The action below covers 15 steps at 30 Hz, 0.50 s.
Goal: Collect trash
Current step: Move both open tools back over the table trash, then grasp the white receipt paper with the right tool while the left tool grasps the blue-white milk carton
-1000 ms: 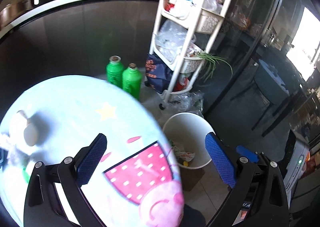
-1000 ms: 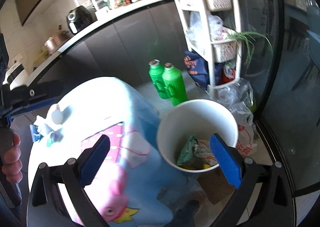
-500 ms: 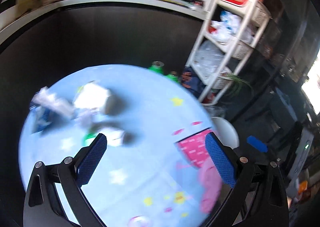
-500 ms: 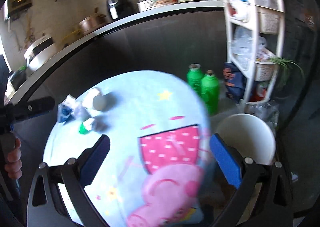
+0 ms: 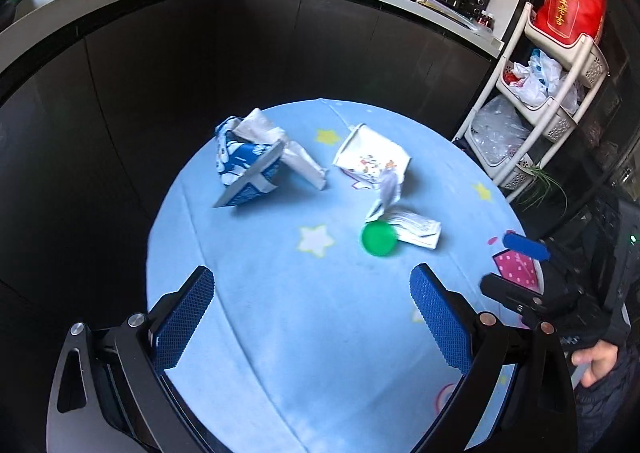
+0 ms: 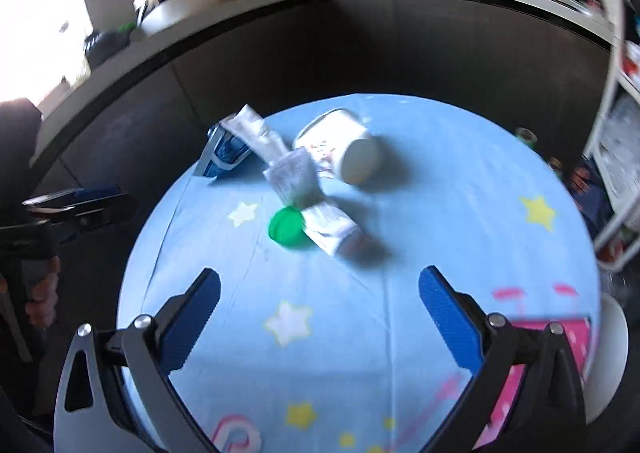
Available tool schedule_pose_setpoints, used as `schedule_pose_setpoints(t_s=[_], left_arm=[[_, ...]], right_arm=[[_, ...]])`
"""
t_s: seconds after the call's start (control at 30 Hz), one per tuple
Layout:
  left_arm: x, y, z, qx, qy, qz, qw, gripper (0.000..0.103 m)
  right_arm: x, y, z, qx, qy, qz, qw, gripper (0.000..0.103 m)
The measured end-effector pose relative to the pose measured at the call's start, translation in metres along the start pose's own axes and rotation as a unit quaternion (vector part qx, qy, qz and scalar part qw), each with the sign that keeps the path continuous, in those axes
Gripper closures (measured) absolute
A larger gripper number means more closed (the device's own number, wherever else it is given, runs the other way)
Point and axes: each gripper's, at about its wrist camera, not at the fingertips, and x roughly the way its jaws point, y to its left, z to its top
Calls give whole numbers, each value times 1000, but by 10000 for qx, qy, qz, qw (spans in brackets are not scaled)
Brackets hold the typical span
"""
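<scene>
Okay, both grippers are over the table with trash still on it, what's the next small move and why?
Probably ease the right gripper forward and down toward the green lid. Both grippers are open and empty, and the lid, lying against the white wrapper, is the nearest trash ahead of its fingers. The left gripper can wait.

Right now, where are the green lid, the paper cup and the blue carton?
green lid [image 5: 379, 239]: left wrist view, middle of its round top.
paper cup [image 5: 370, 158]: left wrist view, its printed side.
blue carton [image 5: 245, 169]: left wrist view, its crushed blue side.
</scene>
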Motion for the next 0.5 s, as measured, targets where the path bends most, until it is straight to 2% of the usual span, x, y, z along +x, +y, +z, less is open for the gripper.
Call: schedule_pose_setpoints(t_s=[0.17,0.23,0.3,0.37,0.5], left_arm=[[5,19,7,18,-103,23,9999,8],[9,24,10,31,-126,10,9999,8],[13,29,14,33,-134,-13,9999,9],[19,34,17,17,-129,-84,9999,10],[29,40,24,-72,-93,-156,9998,13]], right_arm=[[47,0,18,-94,357,-11,9993,17],[59,-5,20,-107,474,-123,9987,26],[68,-11,21,-133,603,-155,9980,40],[75,-14,21,-172,710,-162,9972,47],[80,-17,22,-160,702,-144,9973,49]])
